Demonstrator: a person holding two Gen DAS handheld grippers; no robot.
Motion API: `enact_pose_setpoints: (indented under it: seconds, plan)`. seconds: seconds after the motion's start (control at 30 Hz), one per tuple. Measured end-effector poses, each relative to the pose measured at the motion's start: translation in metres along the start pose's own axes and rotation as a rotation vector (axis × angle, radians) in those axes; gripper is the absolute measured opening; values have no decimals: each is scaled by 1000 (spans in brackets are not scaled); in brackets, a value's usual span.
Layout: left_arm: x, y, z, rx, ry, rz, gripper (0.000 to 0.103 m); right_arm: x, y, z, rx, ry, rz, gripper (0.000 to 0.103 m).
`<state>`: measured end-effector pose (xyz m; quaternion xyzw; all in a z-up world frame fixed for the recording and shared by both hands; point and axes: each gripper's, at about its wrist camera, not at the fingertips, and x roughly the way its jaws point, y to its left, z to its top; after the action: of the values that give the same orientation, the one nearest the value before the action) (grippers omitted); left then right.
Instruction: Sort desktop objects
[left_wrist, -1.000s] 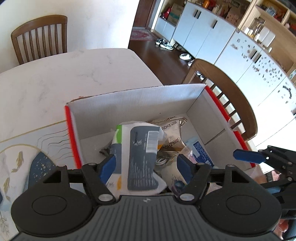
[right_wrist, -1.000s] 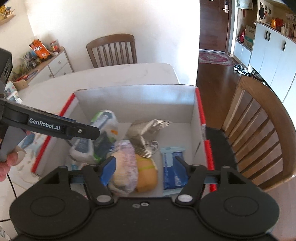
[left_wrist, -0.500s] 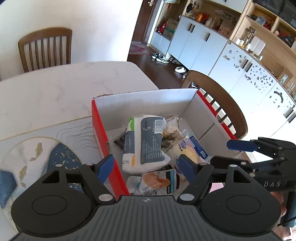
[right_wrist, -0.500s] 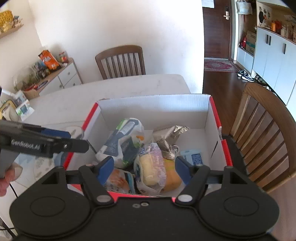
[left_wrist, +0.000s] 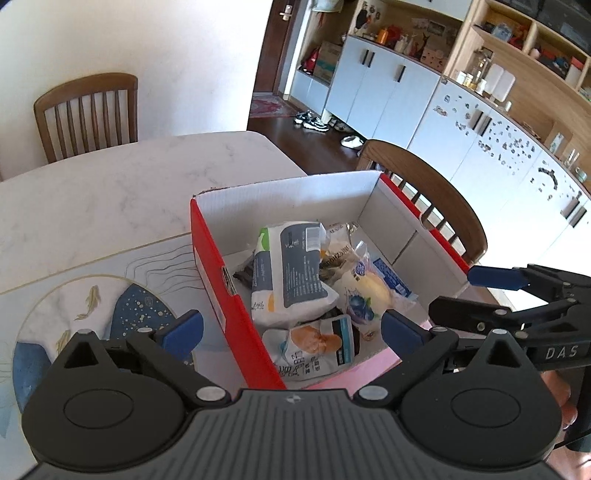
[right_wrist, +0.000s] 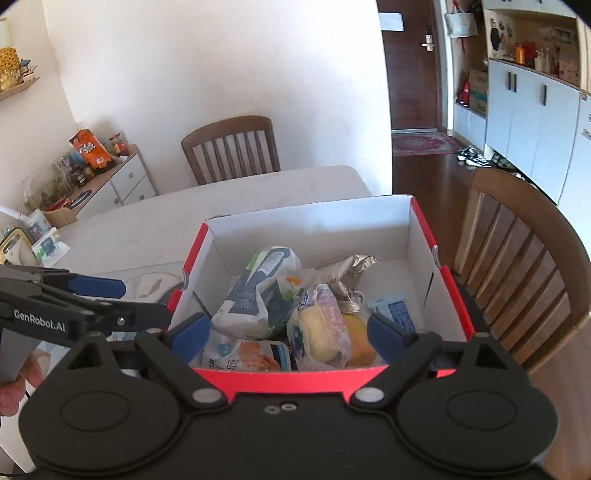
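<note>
On the marble table (left_wrist: 110, 192), at its right edge, sits a red box (left_wrist: 218, 266) with white inner walls, holding the sorted snack packets. Readable writing: "GenRobot.AI" on the side of the left gripper (right_wrist: 99, 295) as seen from the right wrist view; "DAS" on the side of the right gripper (left_wrist: 476, 291) as seen from the left wrist view. A white-and-grey pouch (left_wrist: 291, 273) lies label up, with a barcode at its far end; its small print is too fine to read. A crumpled foil wrapper (right_wrist: 351, 266) lies behind it, lettering partly legible only. Near the front wall lies a packet with an orange picture (left_wrist: 314, 347) and Chinese characters. A wrapped yellow bun (right_wrist: 321, 328) and a blue sachet (right_wrist: 395, 308) lie to the right.

Both grippers hover over the near side of the box, jaws spread wide, holding nothing. Left gripper is over the patterned mat (left_wrist: 92, 295) beside the box's left wall; right gripper is at the box's right near corner.
</note>
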<state>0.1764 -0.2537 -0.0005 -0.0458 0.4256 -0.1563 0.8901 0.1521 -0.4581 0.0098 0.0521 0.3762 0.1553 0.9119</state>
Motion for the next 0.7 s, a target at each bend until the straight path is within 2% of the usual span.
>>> enact_pose_setpoints:
  seconds: [0.33,0.7]
  plan:
    - [-20,5,-16,91,-25,-10,103,-15,27,-16,14,-36,-79,92]
    - [-41,12,-30,144,-40,-5,103,-23,51,-27,30,-53,-113,92]
